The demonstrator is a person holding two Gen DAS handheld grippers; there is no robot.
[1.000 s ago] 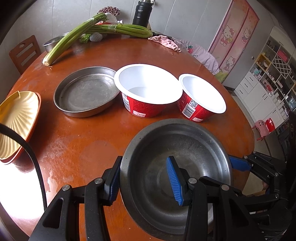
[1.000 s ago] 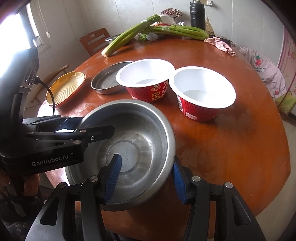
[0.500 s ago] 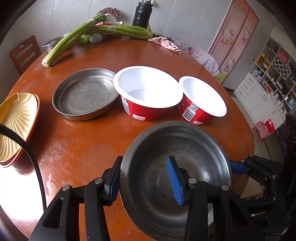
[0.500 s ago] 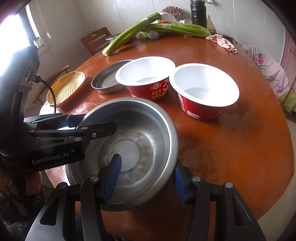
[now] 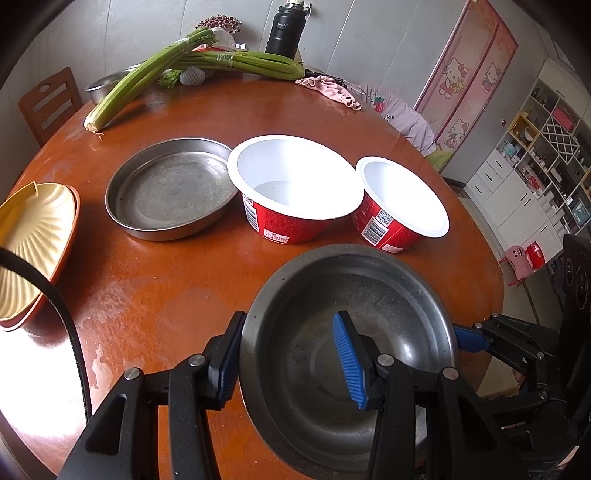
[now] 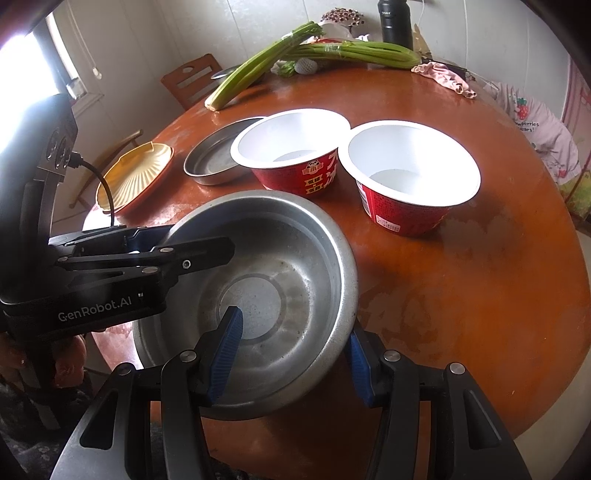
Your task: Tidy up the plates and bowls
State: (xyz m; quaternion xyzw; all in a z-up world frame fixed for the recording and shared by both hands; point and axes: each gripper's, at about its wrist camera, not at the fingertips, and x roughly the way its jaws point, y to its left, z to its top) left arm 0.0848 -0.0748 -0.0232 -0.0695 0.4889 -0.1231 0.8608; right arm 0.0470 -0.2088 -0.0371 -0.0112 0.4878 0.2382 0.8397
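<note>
Your round wooden bench (image 5: 155, 295) fills both views, and the big steel bowl (image 5: 369, 295) sits at its near edge, tipped a little, with both tools on its rim. Your left tool (image 5: 288, 354) is clamped across the bowl's left wall, one blue pad outside and one inside. Your right tool (image 6: 291, 350) is clamped the same way on the opposite wall. Each camera shows the other tool from the side: the right view catches the left one (image 6: 162, 251) reaching over the rim, and the left view catches only a blue tip of the right one (image 5: 469, 338).

Beyond the bowl stand two red paper bowls with white insides, the left one (image 5: 295, 184) and the right one (image 5: 400, 201), just beside each other. The flat steel pan (image 5: 166, 188) lies left of them, its edge hidden behind the left paper bowl. The yellow ribbed plate (image 5: 29, 236) rests at the bench's far left edge, cut off in the left view but whole in the right view (image 6: 136, 173). Celery stalks (image 5: 147, 74) lie at the far side near a black flask (image 5: 284, 29). Only the right view shows a hand (image 6: 70, 365) under the left tool
</note>
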